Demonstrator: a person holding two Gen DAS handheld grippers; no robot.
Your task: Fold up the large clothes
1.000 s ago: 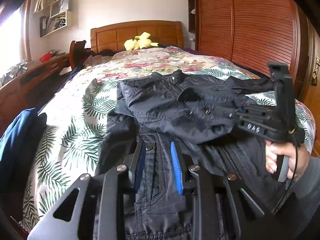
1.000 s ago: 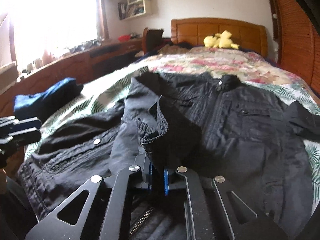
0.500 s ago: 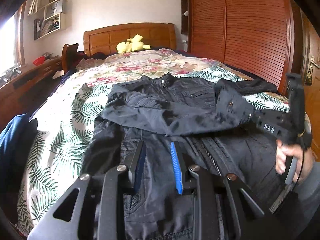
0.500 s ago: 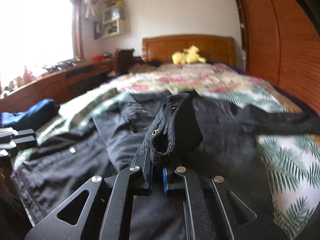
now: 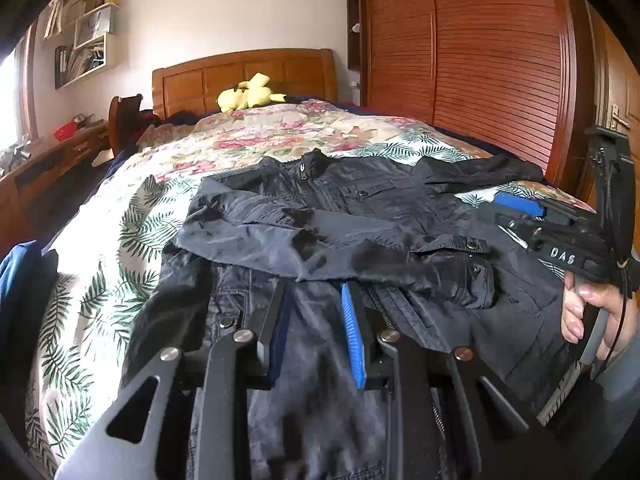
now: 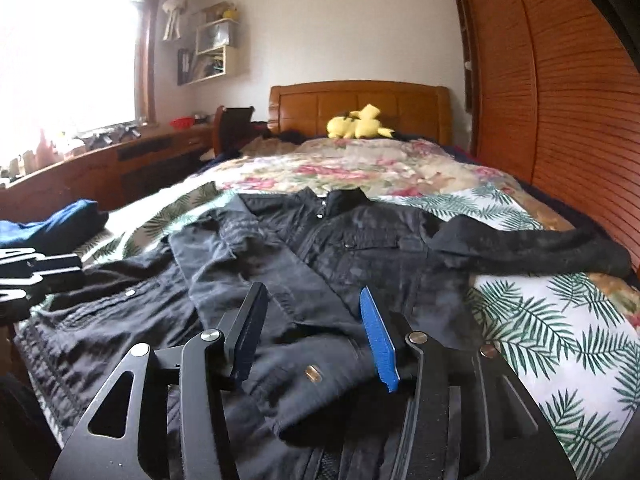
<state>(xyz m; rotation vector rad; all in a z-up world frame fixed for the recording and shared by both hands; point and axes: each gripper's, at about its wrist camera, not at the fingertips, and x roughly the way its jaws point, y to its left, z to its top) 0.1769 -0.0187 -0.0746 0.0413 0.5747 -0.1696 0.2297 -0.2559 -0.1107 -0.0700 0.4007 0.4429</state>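
A large black jacket (image 5: 360,216) lies front-up on the leaf-print bedspread (image 5: 120,232), collar toward the headboard. Its left sleeve (image 5: 312,240) is folded across the chest. Its right sleeve (image 6: 532,248) stretches out to the right in the right wrist view. My left gripper (image 5: 316,320) is open and empty above the jacket's lower hem. My right gripper (image 6: 316,328) is open and empty over the folded sleeve's cuff (image 6: 316,376); it also shows in the left wrist view (image 5: 560,240), held at the jacket's right side.
A yellow plush toy (image 5: 248,96) sits by the wooden headboard (image 6: 360,108). A slatted wooden wardrobe (image 5: 480,60) lines the right side of the bed. A blue garment (image 6: 52,228) lies at the bed's left edge, and a wooden desk (image 6: 100,168) stands under the window.
My right gripper carried the left sleeve's cuff across the jacket's chest, then opened and let it drop. The sleeve now lies folded over the front. My left gripper stayed open.
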